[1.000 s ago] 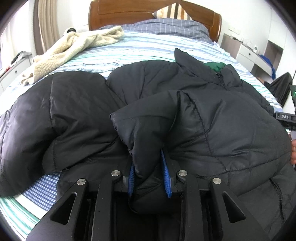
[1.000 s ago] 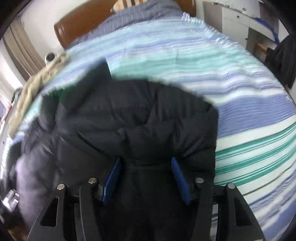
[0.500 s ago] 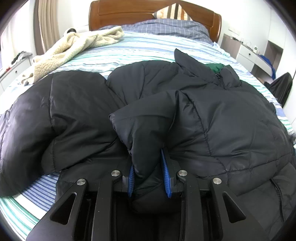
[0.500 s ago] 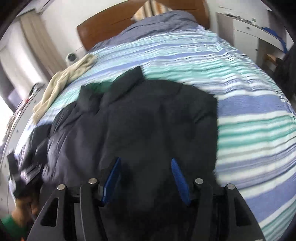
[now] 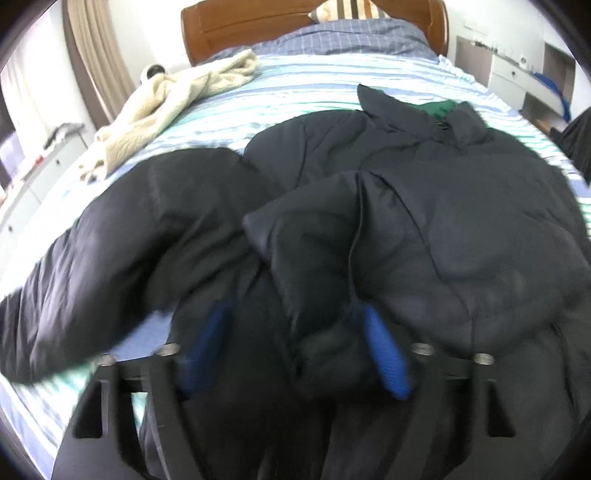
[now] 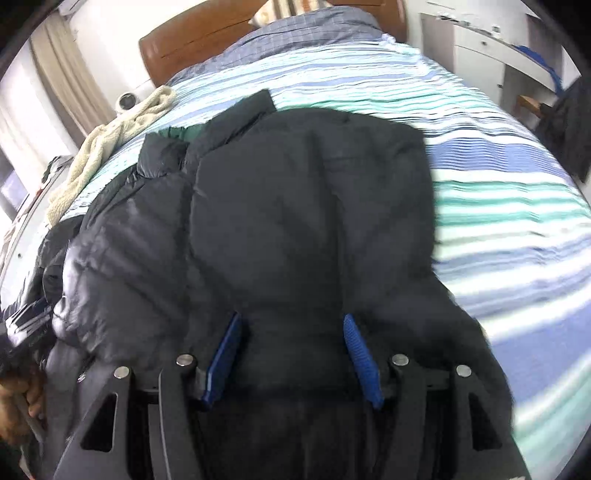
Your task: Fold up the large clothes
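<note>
Left hand-held gripper (image 5: pixel 293 354) jaws just opened around a fold of the black puffer jacket (image 5: pixel 369 206); jacket sprawls across the striped bed (image 5: pixel 295 88).

Jacket (image 5: pixel 424 206) on bed (image 5: pixel 314 85); fleece (image 5: pixel 166 107) behind-left, pillows (image 5: pixel 354 33) at headboard (image 5: pixel 236 26).

Your bed (image 5: pixel 295 85), striped sheet, two garments on it.
Your black puffer jacket (image 5: pixel 424 206) sprawls across the foot-end half; the cream fleece (image 5: pixel 173 99) lies along the left edge, near the headboard (image 5: pixel 251 26) and pillows (image 5: pixel 354 33).
</note>
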`<state>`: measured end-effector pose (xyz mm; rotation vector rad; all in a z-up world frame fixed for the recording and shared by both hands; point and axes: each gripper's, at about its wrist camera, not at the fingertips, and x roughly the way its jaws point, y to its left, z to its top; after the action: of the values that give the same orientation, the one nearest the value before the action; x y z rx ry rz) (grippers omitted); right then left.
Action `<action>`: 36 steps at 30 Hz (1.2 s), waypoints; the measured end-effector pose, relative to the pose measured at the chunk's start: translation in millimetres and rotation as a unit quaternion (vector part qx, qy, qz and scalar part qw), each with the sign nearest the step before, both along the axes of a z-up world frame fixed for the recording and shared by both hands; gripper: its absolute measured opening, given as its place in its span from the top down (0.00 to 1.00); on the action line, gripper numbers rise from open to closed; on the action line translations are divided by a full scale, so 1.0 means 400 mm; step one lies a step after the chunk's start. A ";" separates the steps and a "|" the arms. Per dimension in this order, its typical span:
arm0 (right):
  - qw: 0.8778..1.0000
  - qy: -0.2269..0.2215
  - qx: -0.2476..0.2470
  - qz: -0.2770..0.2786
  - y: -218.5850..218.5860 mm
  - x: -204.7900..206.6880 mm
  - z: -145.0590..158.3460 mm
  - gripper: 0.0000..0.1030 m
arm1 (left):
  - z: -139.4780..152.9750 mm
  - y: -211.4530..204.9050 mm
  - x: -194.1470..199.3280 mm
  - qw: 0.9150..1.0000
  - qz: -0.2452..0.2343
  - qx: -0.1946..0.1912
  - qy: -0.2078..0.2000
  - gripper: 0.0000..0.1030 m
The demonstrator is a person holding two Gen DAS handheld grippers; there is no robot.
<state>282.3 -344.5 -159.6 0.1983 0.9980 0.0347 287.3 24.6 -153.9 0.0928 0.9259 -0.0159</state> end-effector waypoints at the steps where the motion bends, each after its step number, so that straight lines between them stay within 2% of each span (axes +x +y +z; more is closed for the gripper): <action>1: 1.000 -0.006 0.001 0.003 0.005 -0.044 0.023 0.39 | 0.009 0.014 -0.024 1.000 -0.003 -0.014 0.004 0.13; 2: 1.000 -0.012 0.004 0.008 0.009 -0.079 0.038 0.28 | 0.022 0.032 -0.052 0.999 -0.005 -0.032 0.010 0.11; 3: 1.000 -0.023 0.011 0.015 0.015 -0.127 0.058 0.23 | 0.035 0.049 -0.077 0.999 -0.006 -0.047 0.014 0.10; 6: 0.998 -0.055 0.026 0.033 0.040 -0.268 0.106 0.23 | 0.073 0.098 -0.124 0.997 0.004 -0.080 0.018 0.09; 9: 0.997 -0.066 0.029 0.042 0.065 -0.356 0.108 0.22 | 0.103 0.165 -0.141 0.994 0.031 -0.104 0.004 0.06; 12: 0.997 -0.057 0.029 0.041 0.080 -0.423 0.096 0.22 | 0.099 0.259 -0.128 0.990 0.082 -0.111 0.001 0.05; 15: 0.997 -0.058 0.028 0.045 0.092 -0.467 0.105 0.22 | 0.069 0.386 -0.122 0.977 0.157 -0.141 0.005 0.05; 18: 0.996 -0.068 0.016 0.054 0.112 -0.485 0.124 0.22 | 0.028 0.518 -0.138 0.954 0.245 -0.175 0.002 0.05; 19: 0.996 -0.071 0.012 0.058 0.117 -0.489 0.126 0.22 | 0.007 0.572 -0.148 0.940 0.283 -0.190 -0.001 0.05; 21: 0.995 -0.078 0.005 0.065 0.130 -0.497 0.138 0.22 | -0.027 0.646 -0.161 0.919 0.331 -0.217 -0.002 0.05; 22: 0.994 -0.080 0.005 0.069 0.135 -0.499 0.141 0.22 | -0.048 0.695 -0.168 0.903 0.355 -0.243 -0.012 0.05; 23: 0.994 -0.082 0.006 0.073 0.140 -0.501 0.144 0.22 | -0.057 0.725 -0.171 0.892 0.367 -0.262 -0.025 0.05; 25: 0.994 -0.084 0.009 0.074 0.150 -0.502 0.146 0.22 | -0.059 0.775 -0.161 0.876 0.391 -0.279 -0.047 0.03; 27: 0.994 -0.082 0.016 0.076 0.163 -0.505 0.143 0.22 | -0.058 0.805 -0.139 0.866 0.413 -0.277 -0.058 0.01; 28: 0.994 -0.081 0.018 0.077 0.169 -0.506 0.141 0.22 | -0.062 0.828 -0.128 0.857 0.431 -0.276 -0.065 0.02; 30: 0.993 -0.080 0.022 0.084 0.183 -0.509 0.137 0.22 | -0.065 0.849 -0.117 0.842 0.462 -0.269 -0.072 0.13; 31: 0.993 -0.078 0.023 0.088 0.192 -0.510 0.135 0.22 | -0.061 0.854 -0.111 0.837 0.481 -0.252 -0.071 0.44; 32: 0.993 -0.078 0.025 0.089 0.198 -0.513 0.133 0.22 | -0.058 0.861 -0.103 0.839 0.480 -0.249 -0.068 0.72; 33: 0.992 -0.079 0.027 0.090 0.202 -0.516 0.131 0.22 | -0.051 0.864 -0.089 0.843 0.462 -0.267 -0.067 0.84; 34: 0.992 -0.080 0.030 0.091 0.204 -0.519 0.130 0.22 | -0.036 0.861 -0.082 0.847 0.454 -0.268 -0.066 0.89; 36: 0.992 -0.082 0.034 0.092 0.205 -0.525 0.127 0.22 | 0.034 0.835 -0.075 0.867 0.431 -0.235 -0.086 0.91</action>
<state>72.1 -262.5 -108.8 0.1630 0.8496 0.2500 257.2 358.6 -140.2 -0.7705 0.6970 0.5903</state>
